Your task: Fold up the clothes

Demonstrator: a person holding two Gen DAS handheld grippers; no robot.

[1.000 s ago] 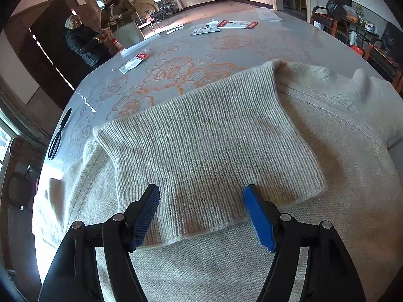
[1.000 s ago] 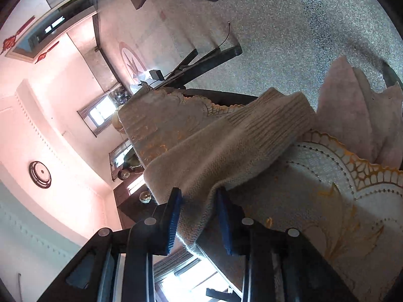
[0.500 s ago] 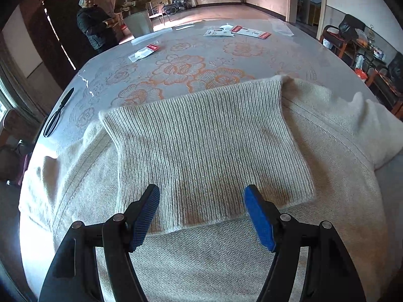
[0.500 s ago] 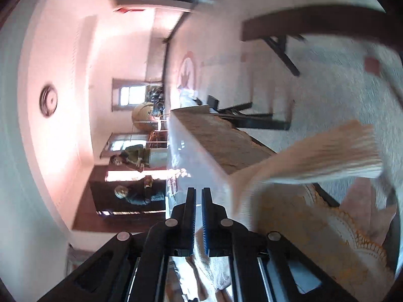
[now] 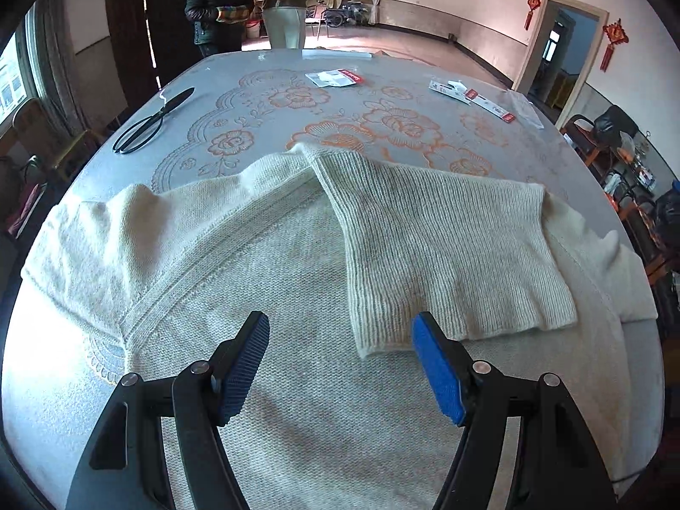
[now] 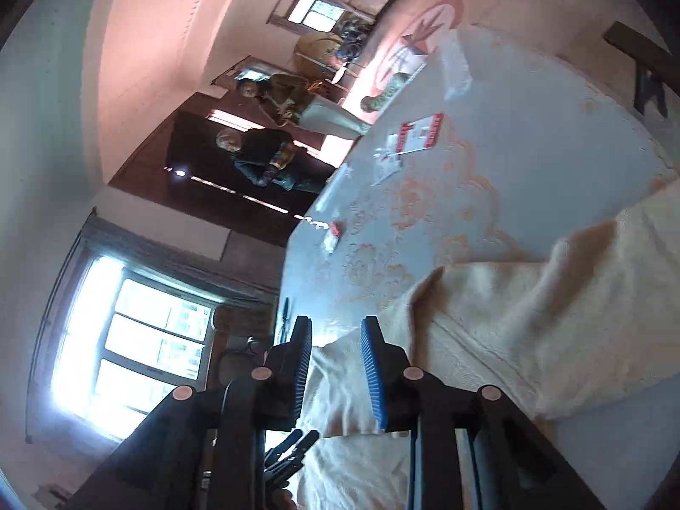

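A cream knit sweater [image 5: 263, 280] lies spread over the flowered table [image 5: 263, 85]. Its ribbed part [image 5: 446, 246] is folded flat onto the body, right of centre in the left wrist view. My left gripper [image 5: 340, 365] hovers open just above the sweater body, near the ribbed part's lower left corner, with nothing between its blue pads. The right wrist view is rolled sideways and blurred. There my right gripper [image 6: 338, 361] stands open with a narrow gap, low over a rumpled end of the sweater [image 6: 531, 310]; the cloth lies beyond and under the fingers, not pinched.
Black scissors [image 5: 148, 123] lie at the table's far left. Paper tags [image 5: 335, 77] and a packet [image 5: 471, 95] lie further back. Two people [image 5: 255, 4] stand beyond the far edge. Chairs [image 5: 603, 136] and clutter stand right of the table.
My right gripper, shut on the hanging sleeve a second ago, swung up from the table's side over the top and opened. The left gripper shifted left, staying open.
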